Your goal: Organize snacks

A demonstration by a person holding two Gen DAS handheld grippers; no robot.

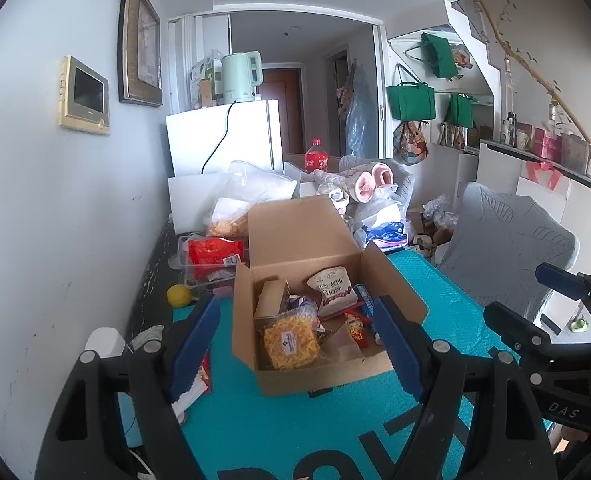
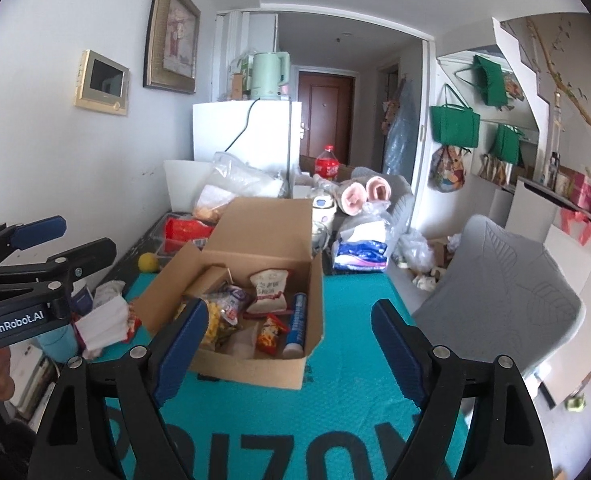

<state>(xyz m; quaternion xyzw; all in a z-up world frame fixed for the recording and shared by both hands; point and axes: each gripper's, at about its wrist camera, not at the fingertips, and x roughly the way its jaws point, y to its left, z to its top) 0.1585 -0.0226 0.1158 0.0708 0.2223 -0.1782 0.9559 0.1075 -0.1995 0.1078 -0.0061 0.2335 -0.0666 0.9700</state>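
Note:
An open cardboard box (image 1: 319,378) (image 2: 251,368) stands on the teal mat (image 1: 255,424) with its flaps up. Inside lie a yellow snack bag (image 1: 291,342), a white pouch (image 1: 333,288) (image 2: 269,286), a small red packet (image 2: 269,332) and a blue tube (image 2: 297,326). My left gripper (image 1: 297,306) (image 2: 75,238) hangs open short of the box, nothing between its fingers. My right gripper (image 2: 289,306) (image 1: 535,296) is open too, beside the left one and a little right of the box, holding nothing.
A red packet in a clear tub (image 1: 211,254) and a yellow ball (image 1: 178,295) lie left of the box by the wall. White packets (image 2: 103,324) sit at the mat's left edge. A grey chair (image 2: 507,288) stands to the right; cluttered bags lie behind.

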